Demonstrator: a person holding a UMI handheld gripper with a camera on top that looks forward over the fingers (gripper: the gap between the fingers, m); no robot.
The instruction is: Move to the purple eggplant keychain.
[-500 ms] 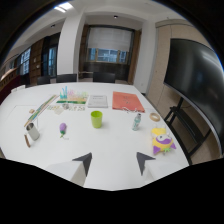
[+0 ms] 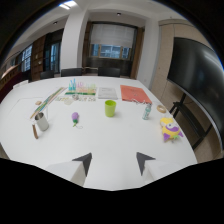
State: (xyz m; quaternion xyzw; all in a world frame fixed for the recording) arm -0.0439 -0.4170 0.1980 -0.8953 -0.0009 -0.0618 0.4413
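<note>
Since the earlier frame the view has swung to the right: the eggplant keychain [image 2: 75,117] now lies further left of the fingers, and the yellow plush toy [image 2: 170,129] sits lower and nearer on the right. The eggplant keychain rests on the white table [image 2: 115,145], beyond the fingers and left of the left fingertip, well apart from it. The gripper [image 2: 114,162] hovers over bare table with its fingers spread and nothing between them. Just right of the keychain stands a green cup [image 2: 110,107]. To its left stands a metal cup [image 2: 41,120] beside a brown stick [image 2: 35,131]. Further right stands a small bottle [image 2: 146,111]. Beyond these lie a red sheet [image 2: 134,93], a printed paper [image 2: 106,92] and a rack of coloured items [image 2: 81,89].
</note>
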